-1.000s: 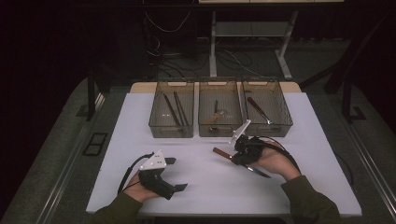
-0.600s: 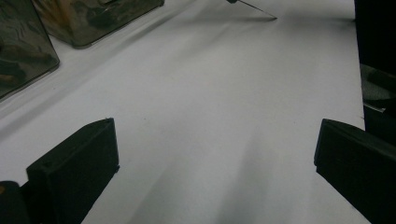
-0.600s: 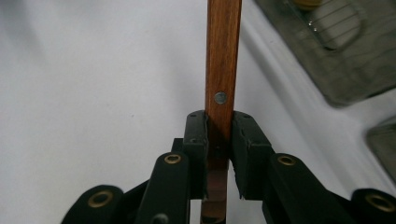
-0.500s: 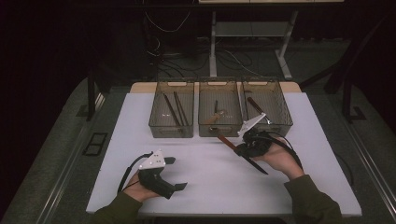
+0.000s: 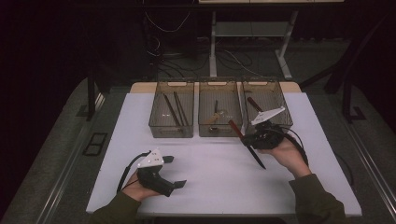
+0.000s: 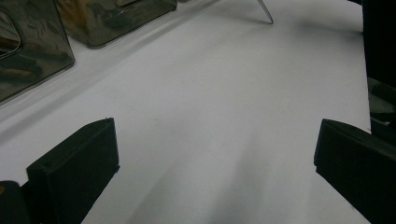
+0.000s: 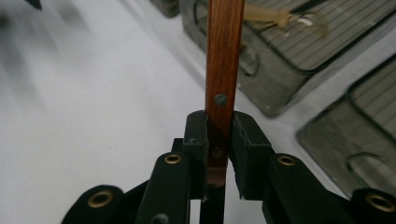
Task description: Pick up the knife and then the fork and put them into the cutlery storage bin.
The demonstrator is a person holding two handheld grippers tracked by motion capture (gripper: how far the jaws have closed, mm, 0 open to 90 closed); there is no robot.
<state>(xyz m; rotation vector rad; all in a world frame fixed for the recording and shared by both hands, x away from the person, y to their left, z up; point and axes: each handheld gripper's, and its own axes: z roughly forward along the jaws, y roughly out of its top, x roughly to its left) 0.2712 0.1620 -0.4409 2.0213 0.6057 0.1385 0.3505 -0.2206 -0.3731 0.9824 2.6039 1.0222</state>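
High view: the left hand-held gripper rests on the table, jaws spread and empty, out of the way. To its right, the right hand-held gripper pinches a wooden-handled knife, lifted near the right bin, likely its destination.

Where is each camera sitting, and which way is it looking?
High view: sits above the person's side, looking forward and down at the white table, three bins, both forearms and grippers.
Left gripper view: rides the left gripper, looking along its open jaws across the table.
Right gripper view: rides the right gripper, clamped on the knife.
Shared: the high view also shows that knife.
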